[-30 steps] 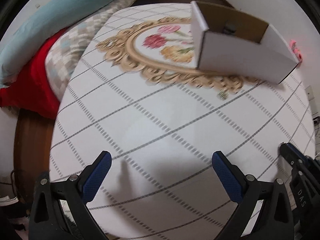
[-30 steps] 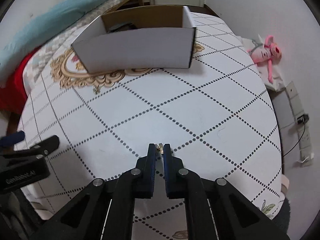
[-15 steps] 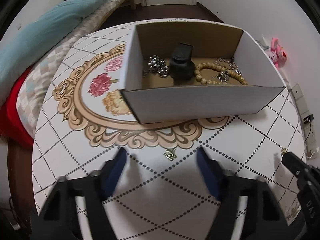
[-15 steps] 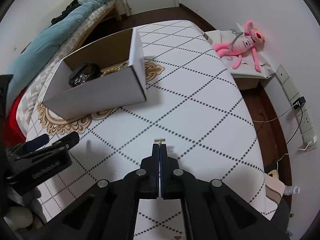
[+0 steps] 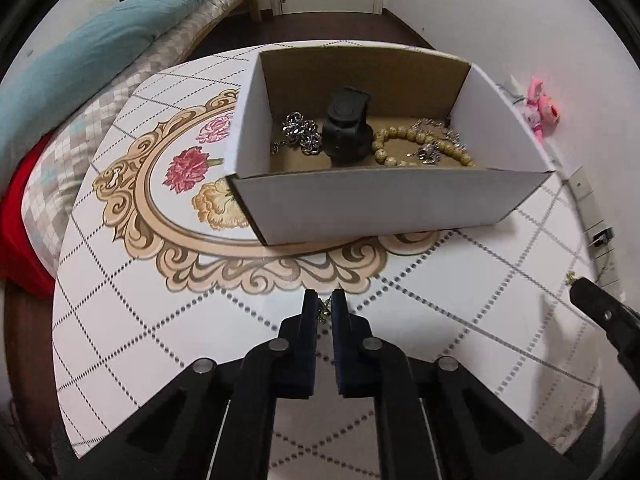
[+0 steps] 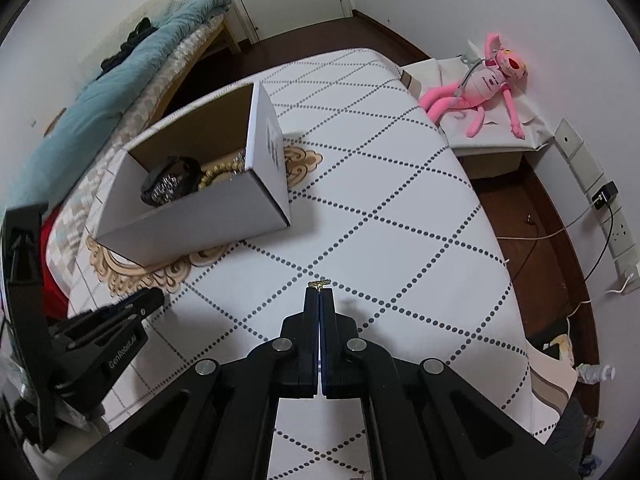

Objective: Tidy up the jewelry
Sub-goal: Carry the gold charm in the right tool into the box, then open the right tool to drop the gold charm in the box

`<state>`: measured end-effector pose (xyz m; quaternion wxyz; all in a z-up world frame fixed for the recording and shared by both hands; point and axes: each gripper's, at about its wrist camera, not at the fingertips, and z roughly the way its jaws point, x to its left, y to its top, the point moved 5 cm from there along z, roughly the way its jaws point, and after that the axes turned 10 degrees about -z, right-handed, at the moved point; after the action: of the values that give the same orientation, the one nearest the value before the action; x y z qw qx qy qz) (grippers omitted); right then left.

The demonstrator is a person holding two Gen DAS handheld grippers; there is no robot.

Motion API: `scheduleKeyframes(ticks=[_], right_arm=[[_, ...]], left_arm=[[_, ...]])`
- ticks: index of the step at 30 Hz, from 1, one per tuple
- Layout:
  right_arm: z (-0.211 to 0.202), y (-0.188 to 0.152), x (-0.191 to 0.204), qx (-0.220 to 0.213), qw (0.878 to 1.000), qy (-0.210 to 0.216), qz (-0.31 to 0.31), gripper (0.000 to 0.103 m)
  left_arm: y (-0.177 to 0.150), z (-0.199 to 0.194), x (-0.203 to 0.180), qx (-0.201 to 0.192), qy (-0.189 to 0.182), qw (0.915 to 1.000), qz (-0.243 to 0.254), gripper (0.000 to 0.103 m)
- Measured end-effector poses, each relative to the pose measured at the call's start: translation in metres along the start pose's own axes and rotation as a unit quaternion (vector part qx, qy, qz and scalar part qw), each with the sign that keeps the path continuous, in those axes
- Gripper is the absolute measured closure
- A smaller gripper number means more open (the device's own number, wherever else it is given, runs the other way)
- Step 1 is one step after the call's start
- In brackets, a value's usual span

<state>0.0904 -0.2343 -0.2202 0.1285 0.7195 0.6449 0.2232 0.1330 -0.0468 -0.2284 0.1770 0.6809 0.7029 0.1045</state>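
The left gripper (image 5: pixel 325 307) has just been closing and now pinches a small gold earring (image 5: pixel 325 313) between its blue pads, low against the table (image 5: pixel 168 320). The right gripper (image 6: pixel 320 294) is pressed tight together with a second gold piece (image 6: pixel 319 284) – a short bar on a stud – poking out of its tip, clear above the cloth. In the right wrist view the left gripper's side carries white lettering that seems to read "GenRobot.AI". The tablecloth is white with dotted diamond lines and a gold scrollwork medallion (image 5: pixel 132 184) with 3 painted flowers. Beyond the left gripper, partly on that medallion, stands an open white cardboard box (image 5: pixel 384 204); its end wall bears a small printed label (image 6: pixel 273 142), too small to read. Inside lie a silver chain (image 5: pixel 300 134), a black watch (image 5: pixel 346 128) standing upright, and a string of tan beads (image 5: pixel 400 136) tangled with small silver charms. Farther off, a pink plush toy (image 6: pixel 486 84) sprawls on a low white stand by the wall – some print on its shirt, unreadable – and a bed with a teal blanket (image 5: pixel 100 48) runs along the far left.
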Motion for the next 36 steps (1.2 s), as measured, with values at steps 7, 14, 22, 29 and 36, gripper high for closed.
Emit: scheduleKeyframes(ticks=[7,14,22,29,36], right_arm=[[-0.031,0.016,-0.005,-0.029,0.998,0.042,0.028,0.103],[-0.056,0.062,0.018,-0.067,0.995,0.073,0.008,0.103],[-0.021,0.121,0.051,-0.042,0.995,0.087,-0.033,0.103],[0.029,0.129,0.057,0.055,0.993,0.089,-0.060,0.101],[0.027,0.127,0.046,0.066,0.993,0.075,-0.065,0.062]], left_arm=[[0.003,-0.043,0.005,-0.006,-0.051,0.9983,-0.028,0.099],[0.073,-0.091,-0.002,-0.039,-0.117,0.9916,-0.040,0.099],[0.131,-0.066,-0.004,-0.018,-0.088,0.9956,-0.026,0.097],[0.128,-0.041,0.010,0.011,-0.037,0.9987,-0.035,0.085],[0.122,-0.041,0.030,-0.005,0.004,0.9982,-0.060,0.015]])
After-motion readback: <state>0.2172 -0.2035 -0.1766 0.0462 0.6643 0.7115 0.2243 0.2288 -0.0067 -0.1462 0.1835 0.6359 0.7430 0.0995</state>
